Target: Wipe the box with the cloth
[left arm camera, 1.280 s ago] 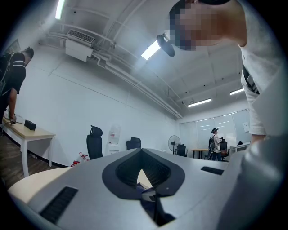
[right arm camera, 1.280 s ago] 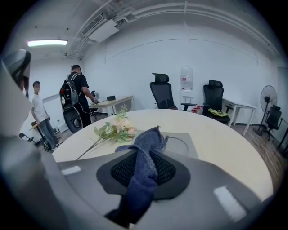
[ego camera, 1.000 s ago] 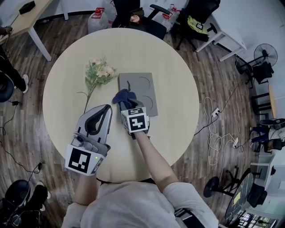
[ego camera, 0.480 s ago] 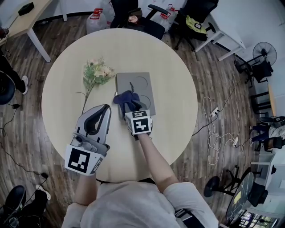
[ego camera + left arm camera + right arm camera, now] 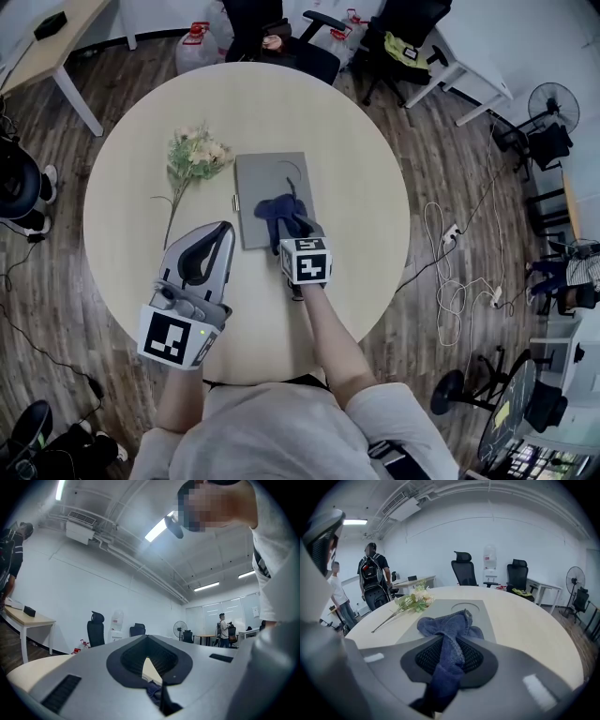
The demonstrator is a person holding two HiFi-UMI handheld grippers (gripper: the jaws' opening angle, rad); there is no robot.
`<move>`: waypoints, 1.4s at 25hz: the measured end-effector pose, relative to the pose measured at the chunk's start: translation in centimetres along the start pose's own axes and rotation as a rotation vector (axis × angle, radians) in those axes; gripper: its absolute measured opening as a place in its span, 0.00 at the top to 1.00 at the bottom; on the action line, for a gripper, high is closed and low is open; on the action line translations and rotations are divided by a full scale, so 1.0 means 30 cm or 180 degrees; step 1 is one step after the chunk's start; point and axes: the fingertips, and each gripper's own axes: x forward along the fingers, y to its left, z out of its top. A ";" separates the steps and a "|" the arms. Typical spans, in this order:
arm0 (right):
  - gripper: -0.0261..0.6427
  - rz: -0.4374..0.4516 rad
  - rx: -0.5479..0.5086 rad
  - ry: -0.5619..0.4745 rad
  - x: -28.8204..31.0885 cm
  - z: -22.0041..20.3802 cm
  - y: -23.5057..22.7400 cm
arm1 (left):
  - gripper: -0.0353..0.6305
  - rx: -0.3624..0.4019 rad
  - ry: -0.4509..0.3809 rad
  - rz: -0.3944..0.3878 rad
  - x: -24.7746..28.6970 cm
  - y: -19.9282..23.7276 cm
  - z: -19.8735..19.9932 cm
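Lengthwise, the box (image 5: 255, 183) runs away from the person (image 5: 281, 431), cloth (image 5: 279, 206) atop

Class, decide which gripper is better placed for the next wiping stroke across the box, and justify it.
Right. The right gripper is shut on the cloth, which lies on the box. The left gripper is shut, empty, and off the box over the table.

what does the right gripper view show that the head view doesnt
Only the right gripper view: the cloth pinched between the right gripper fingers, and two people standing at left. Only the head view: the person's right arm and floor cables. Both: the cloth lying on the box, the flowers, the round table.
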 end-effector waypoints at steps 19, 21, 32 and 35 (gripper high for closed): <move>0.83 -0.0307 0.0029 -0.0072 -0.111 -0.024 -0.236 | 0.94 0.0057 -0.0011 0.0066 0.006 -0.093 0.020; 0.83 -0.0336 0.0039 -0.0064 -0.121 -0.039 -0.258 | 0.94 0.0065 -0.0026 0.0073 0.005 -0.102 0.022; 0.83 -0.0188 -0.0036 -0.0207 -0.193 -0.015 -0.227 | 0.94 0.0185 -0.0077 0.0199 -0.045 -0.171 0.078; 0.82 -0.0074 -0.0048 -0.0352 -0.253 0.015 -0.200 | 0.94 0.0213 -0.0103 0.0278 -0.072 -0.185 0.098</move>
